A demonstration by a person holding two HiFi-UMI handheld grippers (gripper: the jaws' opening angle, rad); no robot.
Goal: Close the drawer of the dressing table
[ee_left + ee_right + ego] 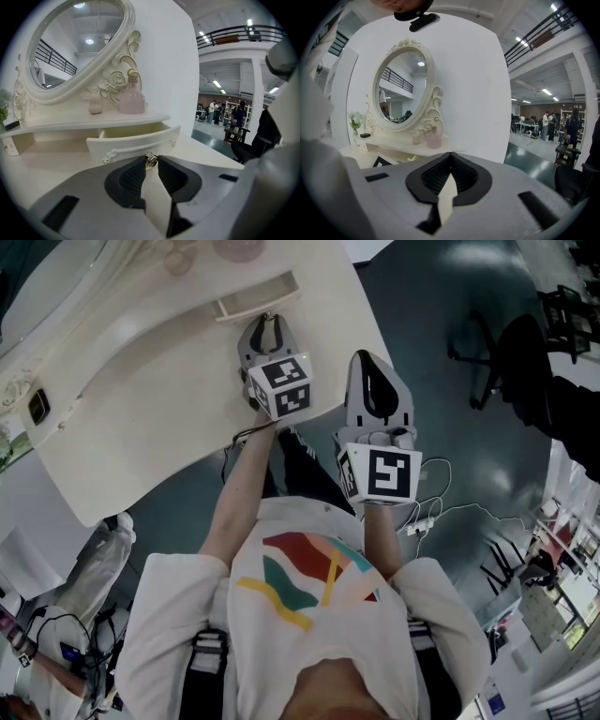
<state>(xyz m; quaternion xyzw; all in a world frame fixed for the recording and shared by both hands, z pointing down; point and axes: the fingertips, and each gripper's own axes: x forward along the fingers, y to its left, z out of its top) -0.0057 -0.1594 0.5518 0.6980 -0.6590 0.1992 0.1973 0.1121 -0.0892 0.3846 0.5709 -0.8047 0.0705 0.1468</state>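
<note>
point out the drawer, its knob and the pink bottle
drawer (136,142), left gripper view, front panel
knob (150,160), left gripper view, its metal head
pink bottle (131,101), left gripper view, round body

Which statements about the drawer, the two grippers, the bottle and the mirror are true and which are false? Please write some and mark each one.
1. The drawer is open. True.
2. The left gripper is closed on the drawer's knob. True.
3. The right gripper holds the bottle. False: its jaws are together on nothing, and the bottle stands by the mirror.
4. The mirror is square. False: it is oval.
</note>
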